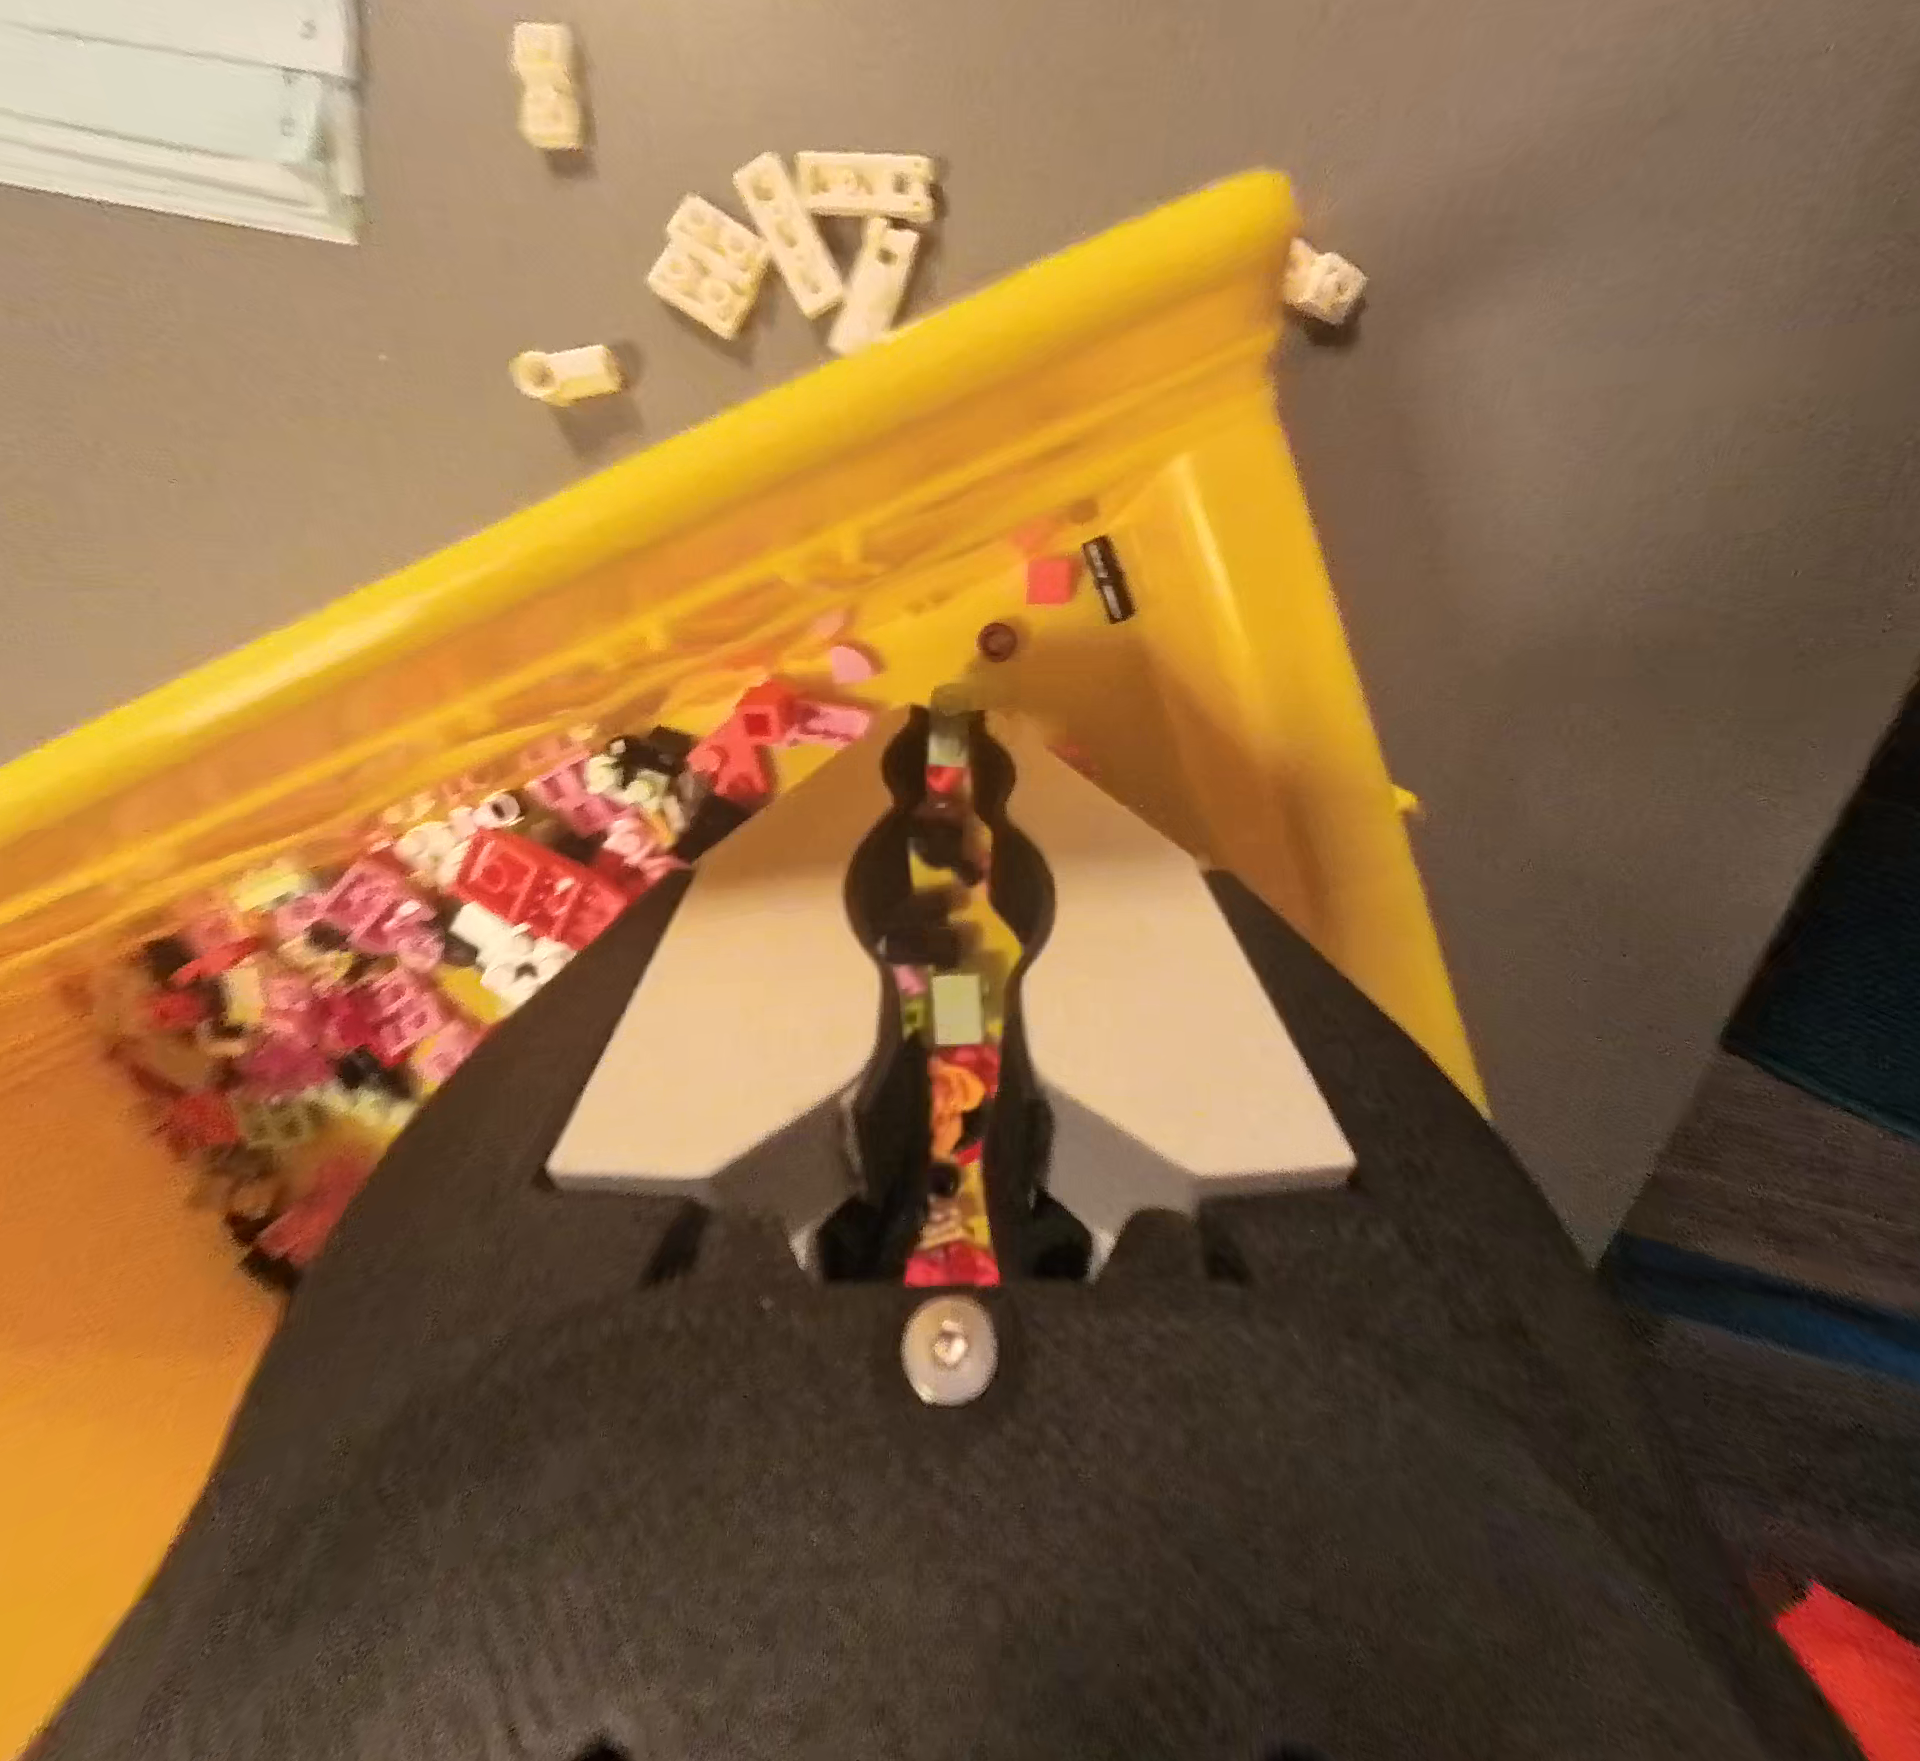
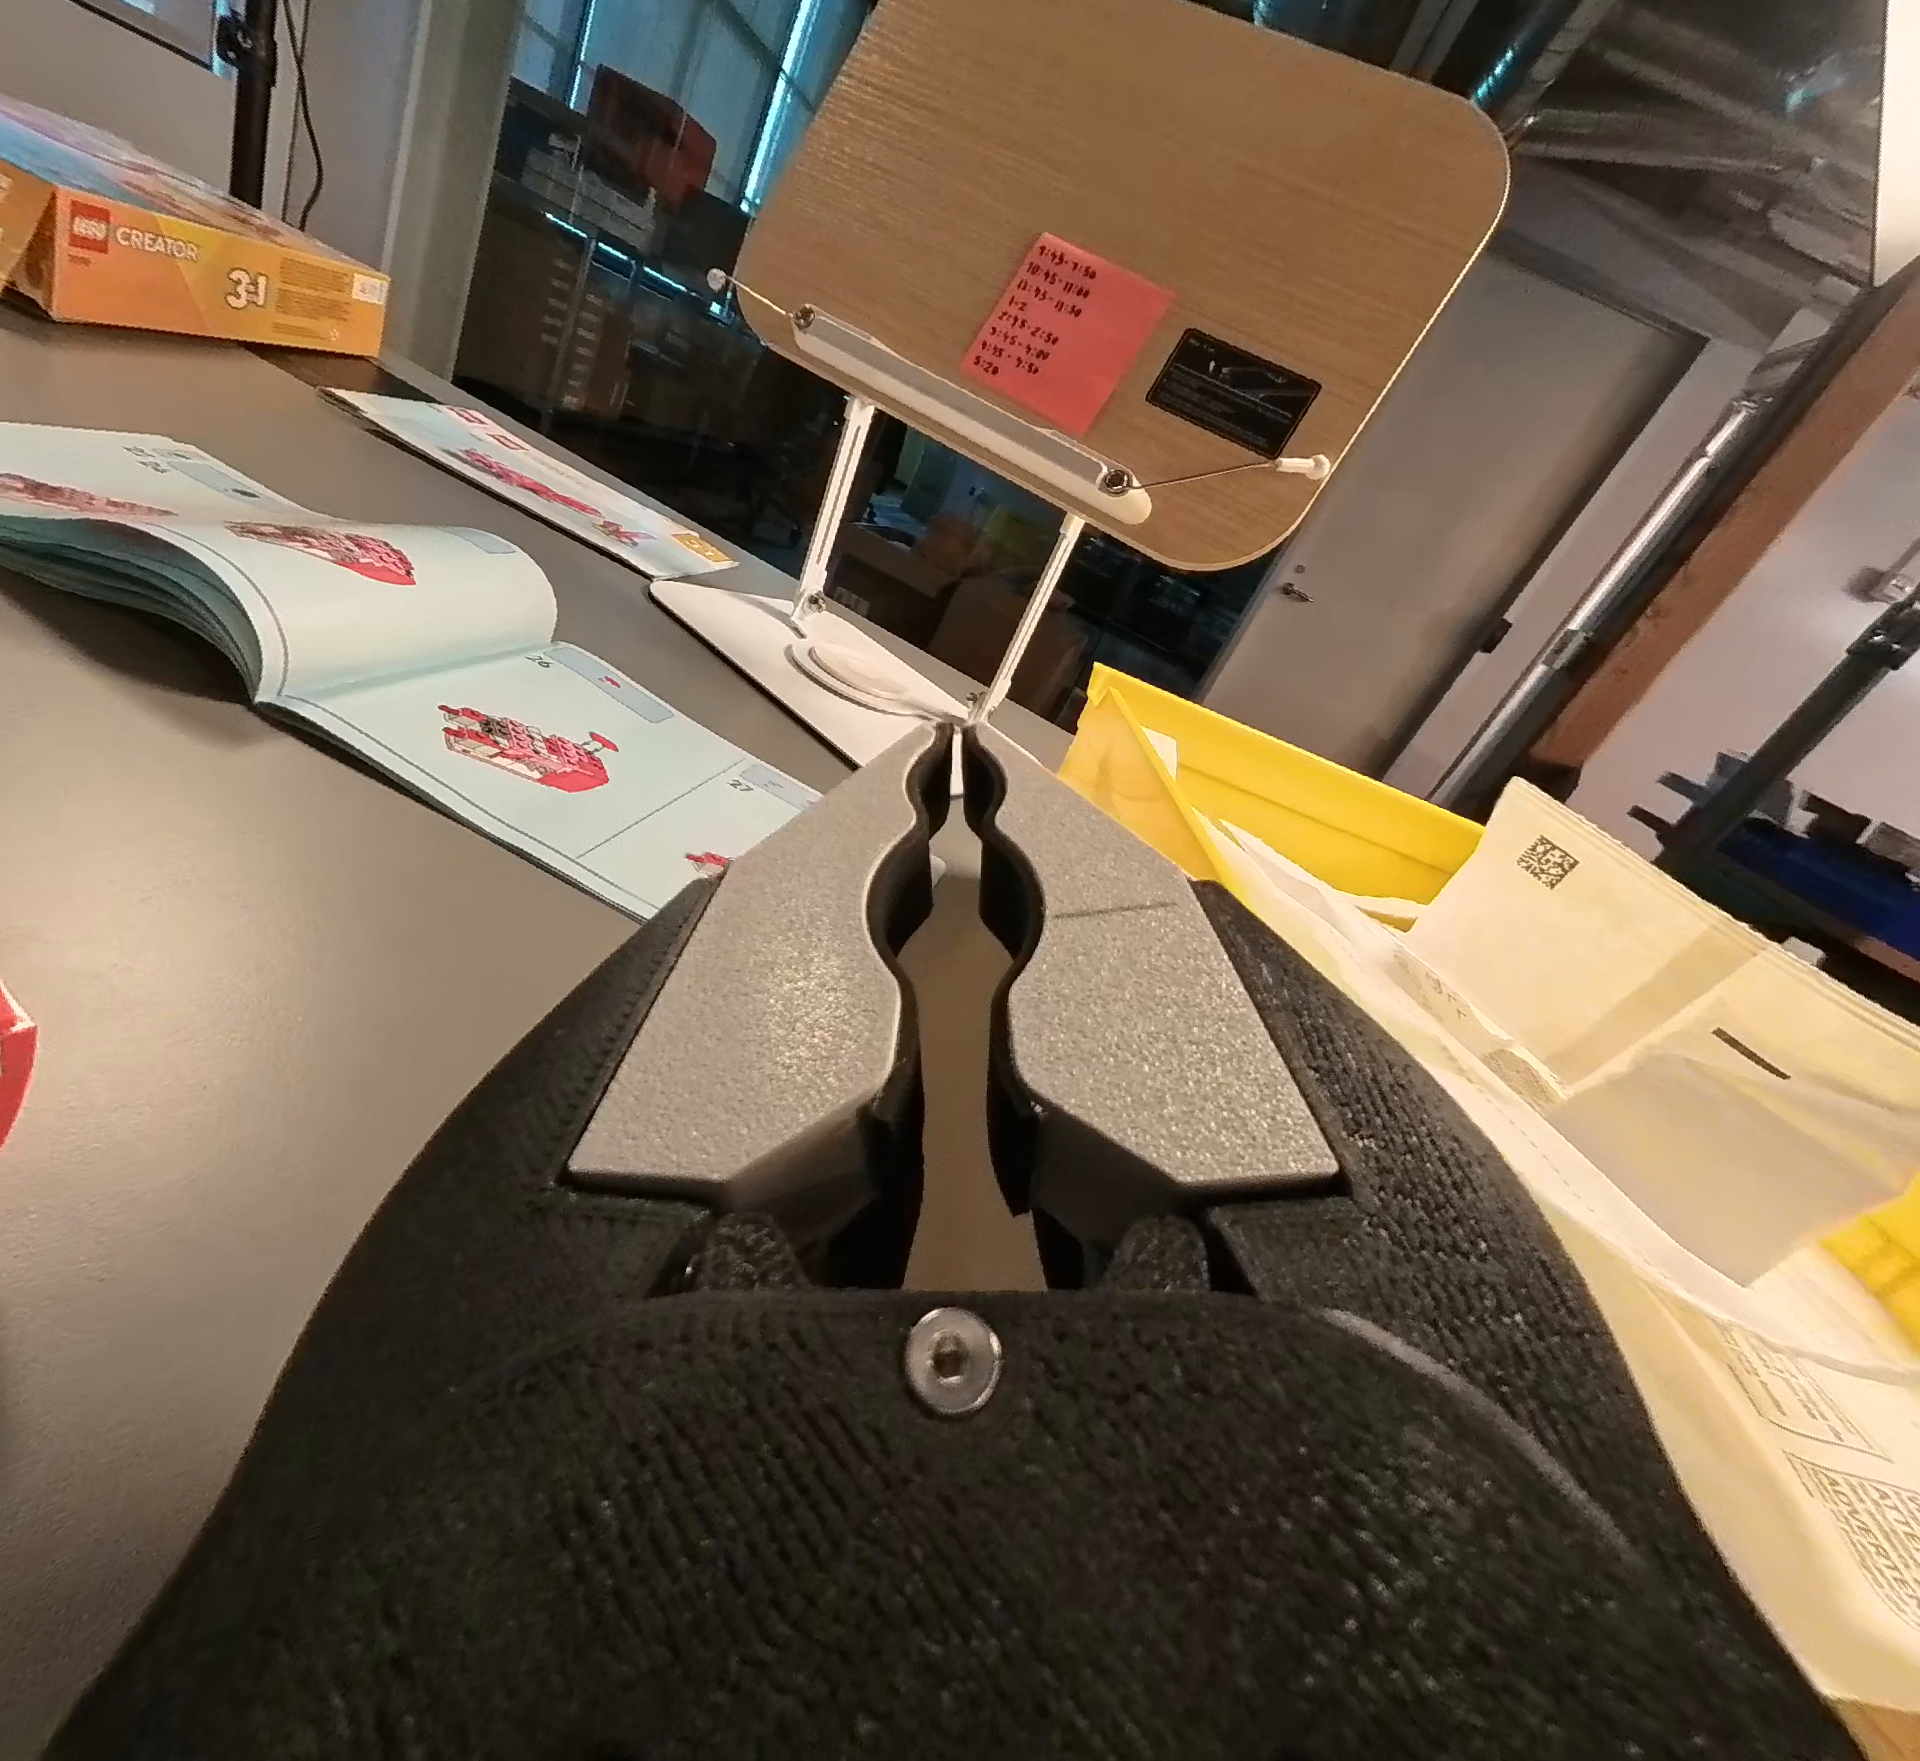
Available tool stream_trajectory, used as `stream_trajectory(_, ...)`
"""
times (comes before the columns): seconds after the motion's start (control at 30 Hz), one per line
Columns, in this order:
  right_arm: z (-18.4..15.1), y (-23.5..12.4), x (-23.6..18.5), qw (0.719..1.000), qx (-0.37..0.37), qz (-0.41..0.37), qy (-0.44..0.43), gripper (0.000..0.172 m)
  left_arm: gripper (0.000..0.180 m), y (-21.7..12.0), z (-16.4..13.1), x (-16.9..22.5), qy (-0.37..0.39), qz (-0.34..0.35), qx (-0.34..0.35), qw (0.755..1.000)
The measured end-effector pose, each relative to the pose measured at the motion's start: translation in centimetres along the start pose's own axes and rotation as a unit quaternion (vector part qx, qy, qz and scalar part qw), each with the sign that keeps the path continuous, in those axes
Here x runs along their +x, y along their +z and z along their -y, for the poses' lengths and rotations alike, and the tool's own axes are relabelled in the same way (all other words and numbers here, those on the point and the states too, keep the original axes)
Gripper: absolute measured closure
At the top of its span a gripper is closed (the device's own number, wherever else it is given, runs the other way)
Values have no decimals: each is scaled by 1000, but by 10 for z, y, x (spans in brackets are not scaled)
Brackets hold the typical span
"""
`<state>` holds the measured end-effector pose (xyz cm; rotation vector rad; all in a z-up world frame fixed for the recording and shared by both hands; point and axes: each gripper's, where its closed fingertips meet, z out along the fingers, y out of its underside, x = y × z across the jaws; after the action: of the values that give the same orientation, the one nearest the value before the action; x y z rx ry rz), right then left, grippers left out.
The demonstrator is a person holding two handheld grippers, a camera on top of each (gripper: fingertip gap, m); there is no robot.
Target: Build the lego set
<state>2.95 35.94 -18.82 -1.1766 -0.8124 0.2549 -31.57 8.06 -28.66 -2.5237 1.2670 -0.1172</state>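
In the left wrist view my left gripper (image 1: pixel 951 724) reaches into a yellow bin (image 1: pixel 727 506) that holds a pile of red, pink, black and white bricks (image 1: pixel 499 890). Its fingertips are closed on a small pale green piece (image 1: pixel 950 705) near the bin's far corner. A dark round stud (image 1: pixel 1000 641), a red tile (image 1: pixel 1051 581) and a black tile (image 1: pixel 1108 579) lie just beyond. In the right wrist view my right gripper (image 2: pixel 956 732) is shut with nothing between its pads and hovers low over the grey table (image 2: pixel 260 932).
Several white pieces (image 1: pixel 800 246) lie on the grey table beyond the bin. An open instruction booklet (image 2: pixel 395 631), a Lego box (image 2: pixel 208 277) and a wooden book stand (image 2: pixel 1122 257) are ahead of the right gripper. A yellow bin (image 2: pixel 1299 797) with paper bags (image 2: pixel 1610 984) is to its right. The left gripper's tips are roughly 45 cm from the right gripper's.
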Motion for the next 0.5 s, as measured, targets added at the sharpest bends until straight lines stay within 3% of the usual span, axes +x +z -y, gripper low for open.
stream_trajectory(0.1,3,-1,-1,1000,8,3,4,172,174,-27,12,-23,-37,81,29,996)
stream_trajectory(0.27,9,-2,1,1000,20,0,10,172,174,-93,67,-40,-55,234,110,964)
stream_trajectory(0.33,13,-3,2,1000,26,-1,14,172,174,-108,96,-32,-43,260,135,955)
stream_trajectory(0.4,15,-5,4,999,31,-6,17,172,174,-110,126,-21,-29,258,152,954)
stream_trajectory(0.5,15,-8,8,999,31,-19,12,172,174,-88,183,2,-20,181,194,964)
